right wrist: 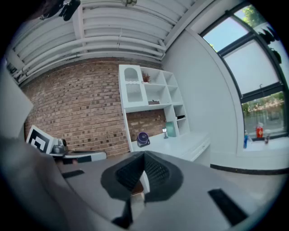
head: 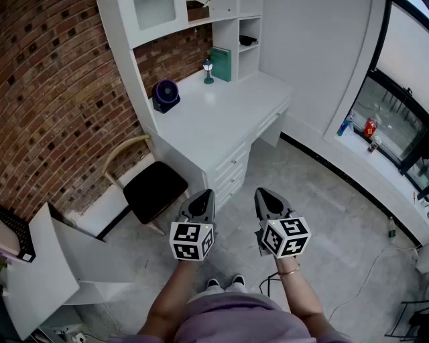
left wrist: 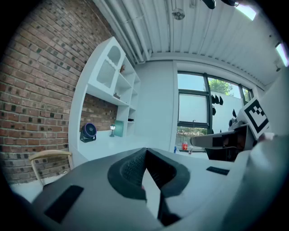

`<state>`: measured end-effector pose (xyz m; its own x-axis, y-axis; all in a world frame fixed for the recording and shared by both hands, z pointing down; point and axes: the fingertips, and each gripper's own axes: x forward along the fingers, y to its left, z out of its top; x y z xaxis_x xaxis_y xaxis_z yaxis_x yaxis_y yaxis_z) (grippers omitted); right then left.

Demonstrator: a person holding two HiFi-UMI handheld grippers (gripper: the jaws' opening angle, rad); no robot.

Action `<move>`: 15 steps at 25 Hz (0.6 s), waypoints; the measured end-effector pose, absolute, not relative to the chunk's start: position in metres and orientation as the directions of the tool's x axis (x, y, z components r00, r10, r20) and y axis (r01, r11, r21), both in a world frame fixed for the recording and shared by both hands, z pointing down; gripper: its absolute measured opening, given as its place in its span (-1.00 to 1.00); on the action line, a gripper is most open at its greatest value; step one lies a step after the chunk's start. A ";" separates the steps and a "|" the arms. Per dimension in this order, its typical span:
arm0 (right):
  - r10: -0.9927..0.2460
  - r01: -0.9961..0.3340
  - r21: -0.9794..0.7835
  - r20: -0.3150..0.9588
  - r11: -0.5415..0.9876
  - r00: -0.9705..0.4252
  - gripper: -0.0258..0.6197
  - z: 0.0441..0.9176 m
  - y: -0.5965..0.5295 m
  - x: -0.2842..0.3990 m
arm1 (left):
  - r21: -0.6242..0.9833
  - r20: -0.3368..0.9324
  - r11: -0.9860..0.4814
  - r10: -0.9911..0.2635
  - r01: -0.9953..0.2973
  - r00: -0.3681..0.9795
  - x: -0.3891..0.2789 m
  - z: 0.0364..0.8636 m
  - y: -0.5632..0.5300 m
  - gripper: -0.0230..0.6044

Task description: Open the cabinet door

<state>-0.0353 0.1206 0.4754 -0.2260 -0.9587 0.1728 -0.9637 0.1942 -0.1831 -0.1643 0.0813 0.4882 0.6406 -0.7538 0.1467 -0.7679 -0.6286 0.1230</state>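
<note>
The white cabinet door (head: pixel 154 12), with a frosted arched pane, closes the upper left bay of the hutch over the white desk (head: pixel 221 117). It also shows far ahead in the left gripper view as the cabinet door (left wrist: pixel 108 68) and in the right gripper view as the cabinet door (right wrist: pixel 133 88). My left gripper (head: pixel 204 195) and right gripper (head: pixel 262 193) hang side by side over the floor, well short of the desk. The left gripper (left wrist: pixel 145 151) is shut with nothing in it. The right gripper (right wrist: pixel 144 156) is shut too, and holds nothing.
On the desk stand a purple fan (head: pixel 165 94), a small lamp (head: pixel 208 70) and a teal book (head: pixel 222 63). A wooden chair (head: pixel 153 189) sits left of the desk drawers (head: pixel 232 171). Bottles (head: pixel 367 127) line the window sill at right. A white panel (head: pixel 37 268) juts out at lower left.
</note>
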 end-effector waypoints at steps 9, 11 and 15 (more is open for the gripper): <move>-0.953 -0.962 -0.170 0.182 0.214 -0.244 -0.92 0.485 0.133 -0.029 | 0.168 0.147 -0.625 -0.749 -0.762 0.646 -0.158 0.494 0.089 -0.93; -0.954 -0.962 -0.166 0.173 0.218 -0.246 -0.92 0.485 0.133 -0.028 | 0.161 0.154 -0.628 -0.746 -0.761 0.648 -0.157 0.495 0.090 -0.92; -0.958 -0.961 -0.173 0.155 0.216 -0.243 -0.92 0.484 0.131 -0.022 | 0.154 0.163 -0.616 -0.756 -0.773 0.634 -0.156 0.496 0.090 -0.92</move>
